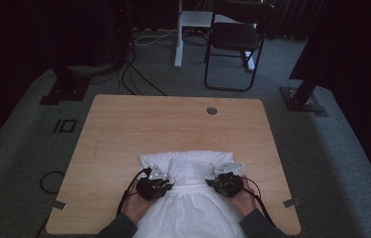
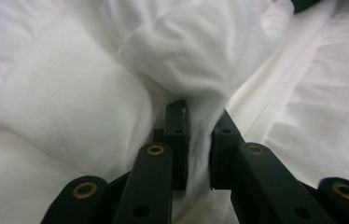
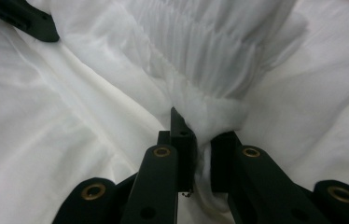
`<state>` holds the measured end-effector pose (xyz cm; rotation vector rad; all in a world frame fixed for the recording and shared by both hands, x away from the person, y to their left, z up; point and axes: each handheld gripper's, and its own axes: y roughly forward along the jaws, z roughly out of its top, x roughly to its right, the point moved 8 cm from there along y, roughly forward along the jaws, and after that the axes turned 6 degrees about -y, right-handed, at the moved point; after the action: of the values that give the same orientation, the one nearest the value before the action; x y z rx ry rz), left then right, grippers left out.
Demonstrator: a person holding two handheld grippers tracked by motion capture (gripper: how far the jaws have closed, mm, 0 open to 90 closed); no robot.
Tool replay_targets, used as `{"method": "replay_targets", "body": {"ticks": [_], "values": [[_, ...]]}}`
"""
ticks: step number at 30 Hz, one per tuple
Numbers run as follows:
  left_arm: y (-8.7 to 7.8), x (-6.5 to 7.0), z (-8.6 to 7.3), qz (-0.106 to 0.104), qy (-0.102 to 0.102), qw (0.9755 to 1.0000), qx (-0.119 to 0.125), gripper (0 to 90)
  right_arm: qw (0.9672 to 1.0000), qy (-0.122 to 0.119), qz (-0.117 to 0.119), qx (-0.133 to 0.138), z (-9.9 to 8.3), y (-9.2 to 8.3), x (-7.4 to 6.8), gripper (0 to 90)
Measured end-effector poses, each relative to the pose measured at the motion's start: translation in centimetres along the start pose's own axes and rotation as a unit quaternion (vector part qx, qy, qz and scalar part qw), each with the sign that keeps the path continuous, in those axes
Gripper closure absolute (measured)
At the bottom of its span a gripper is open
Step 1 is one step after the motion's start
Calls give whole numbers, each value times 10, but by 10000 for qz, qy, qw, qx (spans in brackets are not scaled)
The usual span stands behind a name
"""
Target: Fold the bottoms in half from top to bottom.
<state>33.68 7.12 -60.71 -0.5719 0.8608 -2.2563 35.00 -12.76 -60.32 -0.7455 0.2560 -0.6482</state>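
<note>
Step in hand: folding the white garment (image 1: 193, 198) on the desk (image 1: 124, 134), with both grippers carrying a pinched fold toward the far edge.

Position of the work. The garment lies at the near middle of the desk, its lower part running off the near edge toward the person. A gathered, pleated band (image 3: 210, 51) lies across its far end.

Grip state. The left gripper (image 2: 198, 140) has its fingers (image 2: 177, 135) clamped on a bunch of cloth; a narrow wad of fabric fills the gap. The right gripper (image 3: 200, 140) is likewise clamped on cloth, just below the pleated band. In the high view the left gripper (image 1: 154, 186) and right gripper (image 1: 227, 183) sit on either side of the garment's middle section, near its far end.

Procedure, as judged from this state:
1. Keep both grips closed until the fold lies flat; a slack pinch would probably let the thin cloth slip.
2. Hold the two grippers level with each other and equally far forward, so the fold line runs straight across.
3. Keep light tension between the grippers to avoid wrinkles in the middle.
4. Lower the cloth onto the layer beneath before release.

Hand pose. Both hands (image 1: 136, 206) enter from the near edge, forearms converging slightly, grippers pointing forward and down, low over the cloth.
</note>
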Motion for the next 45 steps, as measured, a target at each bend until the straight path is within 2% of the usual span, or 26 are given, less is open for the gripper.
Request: {"method": "replay_targets", "body": {"ticks": [2, 7, 11, 12, 13, 14, 15, 16, 17, 18, 19, 20, 21, 22, 23, 24, 29, 30, 31, 34, 37, 41, 42, 43, 44, 45], "values": [[1, -1, 2, 30, 33, 10000, -32, 819, 9999, -18, -109, -100, -2, 5, 0, 835], [4, -7, 7, 111, 119, 9998, -101, 818, 9998, 34, -147, -162, 1, 10, 3, 831], [12, -14, 17, 214, 96, 9996, -132, 817, 9995, -53, -296, -129, 8, 18, 18, 831], [16, -20, 25, 311, 85, 9993, -173, 816, 9994, -37, -331, -105, 15, 25, 29, 831], [16, -20, 25, 311, 85, 9993, -173, 816, 9994, -37, -331, -105, 15, 25, 29, 831], [21, -29, 33, 374, 50, 9991, -182, 816, 9995, 51, -302, -103, 22, 31, 41, 831], [21, -29, 33, 374, 50, 9991, -182, 814, 9995, 51, -302, -103, 22, 31, 41, 831], [27, -40, 42, 440, 35, 9989, -145, 813, 9993, 162, -307, -110, 29, 38, 53, 831], [27, -40, 42, 440, 35, 9989, -145, 813, 9993, 162, -307, -110, 29, 38, 53, 831], [32, -55, 52, 525, 0, 9985, -175, 812, 9991, 248, -339, -102, 37, 45, 63, 830], [32, -55, 52, 525, 0, 9985, -175, 812, 9991, 248, -339, -102, 37, 45, 63, 830], [36, -71, 62, 664, 12, 9976, -192, 811, 9988, 271, -399, -99, 45, 53, 70, 830], [36, -71, 62, 664, 12, 9976, -192, 812, 9987, 291, -412, -101, 49, 57, 73, 829], [41, -87, 73, 768, 2, 9968, -237, 811, 9985, 321, -429, -73, 53, 61, 76, 828], [41, -87, 73, 768, 2, 9968, -237, 810, 9985, 321, -429, -73, 53, 61, 76, 828], [46, -101, 83, 853, -26, 9959, -297, 810, 9983, 394, -429, -41, 61, 68, 83, 827], [55, -115, 99, 959, 86, 9941, -510, 809, 9977, 457, -488, -63, 73, 79, 99, 823], [59, -119, 106, 1063, 205, 9919, -662, 809, 9974, 522, -483, -148, 78, 83, 108, 817], [59, -119, 106, 1063, 205, 9919, -662, 808, 9974, 522, -483, -148, 78, 83, 108, 817], [69, -125, 118, 1254, 63, 9904, -571, 809, 9948, 634, -740, -287, 88, 90, 127, 815], [72, -128, 121, 1303, -66, 9901, -528, 812, 9935, 767, -782, -293, 92, 94, 134, 815], [70, -130, 123, 1141, -204, 9921, -481, 825, 9938, 834, -665, -304, 94, 93, 137, 831], [62, -128, 128, 1016, -243, 9940, -334, 829, 9944, 789, -668, -211, 97, 87, 138, 842], [62, -128, 128, 1016, -243, 9940, -334, 831, 9942, 846, -661, -86, 101, 82, 140, 845], [46, -124, 141, 879, -297, 9957, 55, 833, 9937, 916, -647, 70, 106, 75, 141, 847], [46, -124, 141, 879, -297, 9957, 55, 834, 9937, 916, -647, 70, 106, 75, 141, 847]]}}
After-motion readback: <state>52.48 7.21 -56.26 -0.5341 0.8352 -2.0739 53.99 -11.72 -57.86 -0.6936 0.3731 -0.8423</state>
